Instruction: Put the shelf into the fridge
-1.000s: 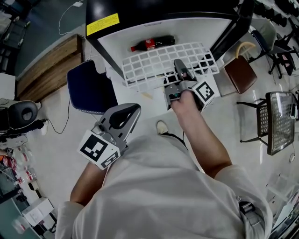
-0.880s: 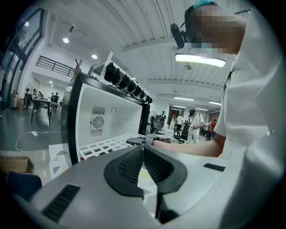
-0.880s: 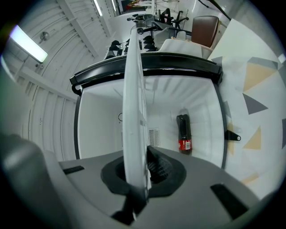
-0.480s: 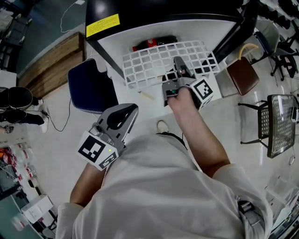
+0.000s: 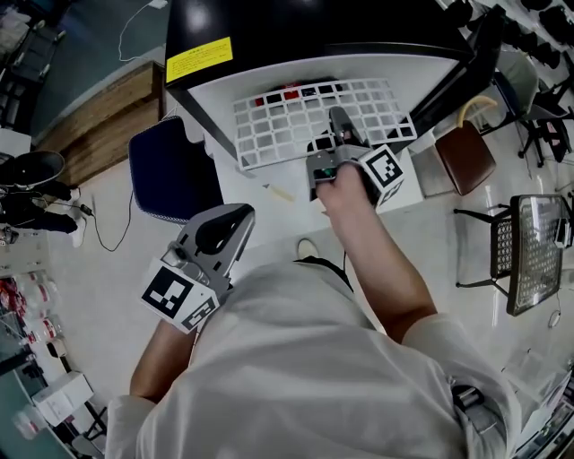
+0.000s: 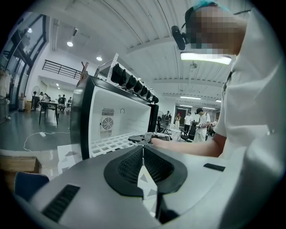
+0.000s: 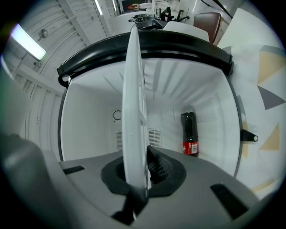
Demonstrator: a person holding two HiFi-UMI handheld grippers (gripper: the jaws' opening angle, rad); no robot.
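Pale glossy floor spreads below you in the head view, with the black fridge [image 5: 296, 27] standing open at the top and showing its white inside. Your right gripper [image 5: 341, 125] clamps the near edge of the white wire shelf [image 5: 287, 125]. Compared with a second ago, the shelf has slid deeper into the opening. The cola bottle [image 5: 291, 92], which then lay clear beyond the shelf's far edge, now shows only as bits of red and black through the grid. Your left gripper [image 5: 220, 229] hangs back by your waist, about where it was, touching nothing.

From the left gripper view, your left gripper [image 6: 143, 165] has its jaws pressed together with nothing between them. Beyond them the shelf [image 6: 109, 142] lies level in the fridge [image 6: 85, 120] mouth.

From the right gripper view, your right gripper [image 7: 145, 172] has its jaws narrowed tight on the shelf [image 7: 134, 112], seen edge-on. The bottle [image 7: 189, 134] lies to the right of the shelf, against the fridge's inner wall.
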